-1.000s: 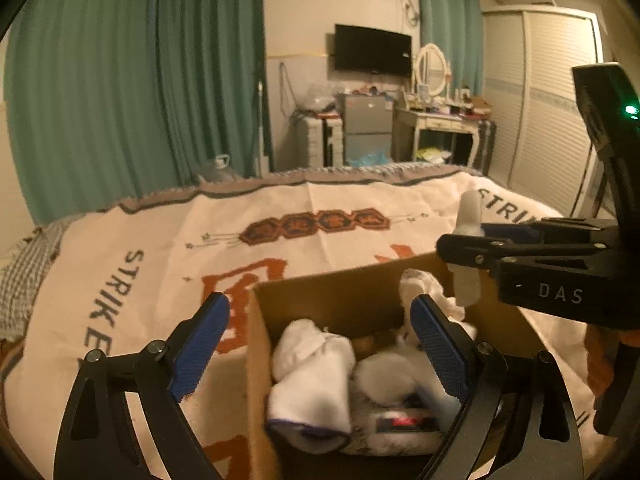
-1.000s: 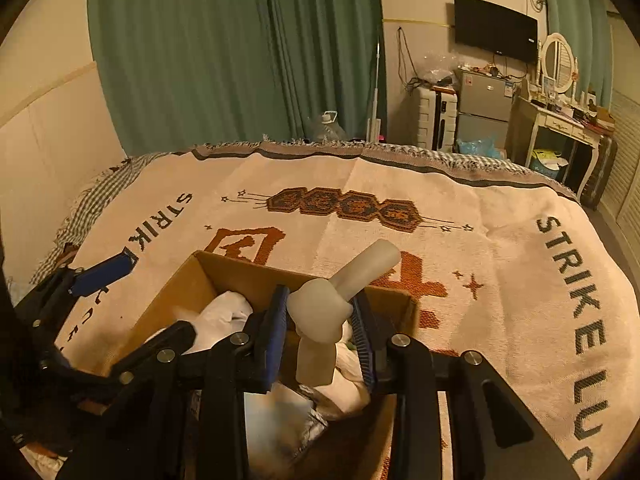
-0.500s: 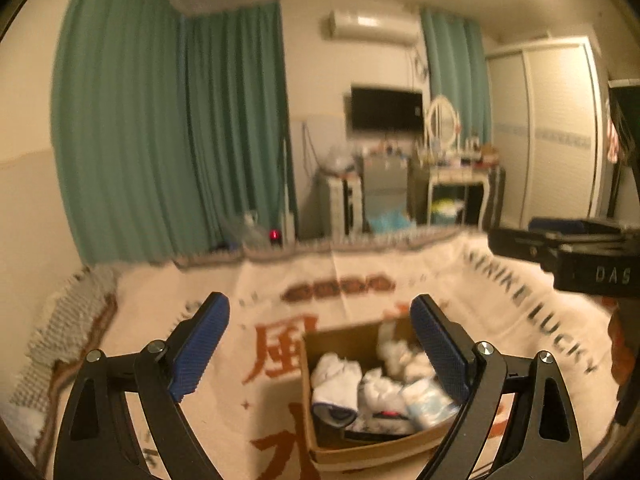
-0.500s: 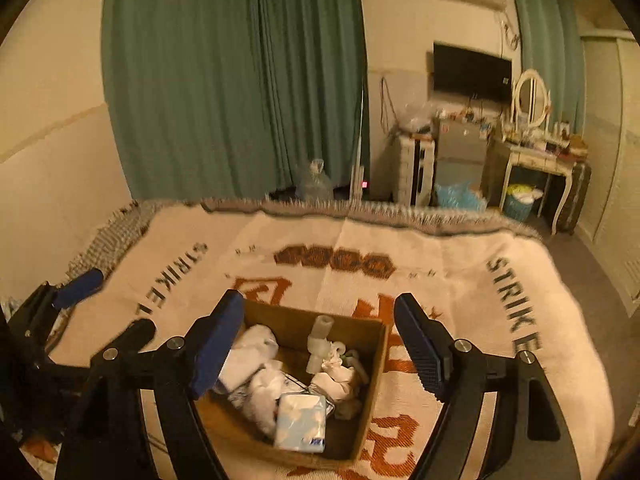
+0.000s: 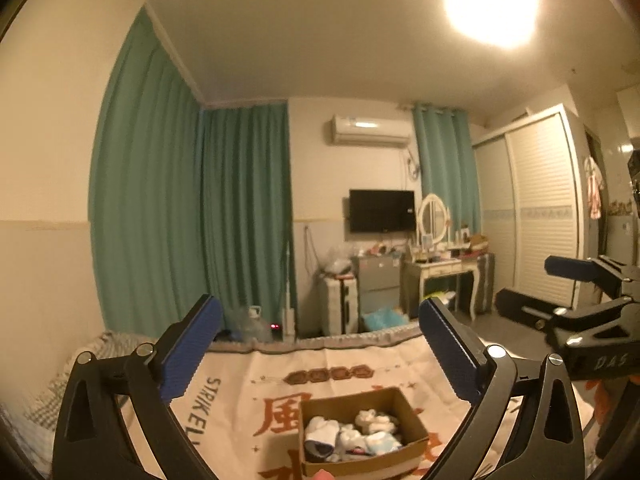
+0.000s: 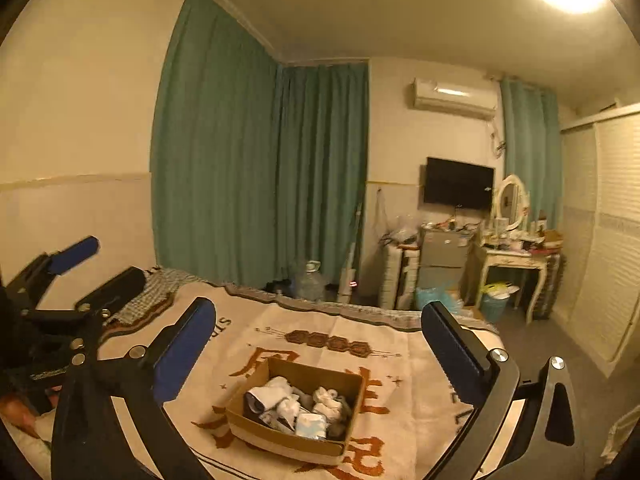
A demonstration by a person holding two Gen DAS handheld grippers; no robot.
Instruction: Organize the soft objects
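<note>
I hold my left gripper (image 5: 316, 344) high above the cardboard box (image 5: 362, 432). Its two blue fingers (image 5: 191, 346) are spread wide apart, and there is nothing between them. The box sits low down on the cream blanket (image 5: 248, 392) with the big orange letters. It is full of soft things (image 5: 352, 434): a rolled white sock, some crumpled white cloths and a pale blue pack. They all lie inside the box walls.

My right gripper (image 6: 316, 350) is also up above the box (image 6: 296, 412), a bit to its right side. Its blue fingers (image 6: 184, 350) are wide apart too, and they hold nothing. From here I see the soft things (image 6: 298, 408) piled in the box, with the blue pack (image 6: 310, 426) at the near wall.

Far behind the box hang green curtains (image 6: 260, 176). Right of the curtains are a black TV (image 6: 458, 182) and a white desk with a round mirror (image 6: 510, 200).
</note>
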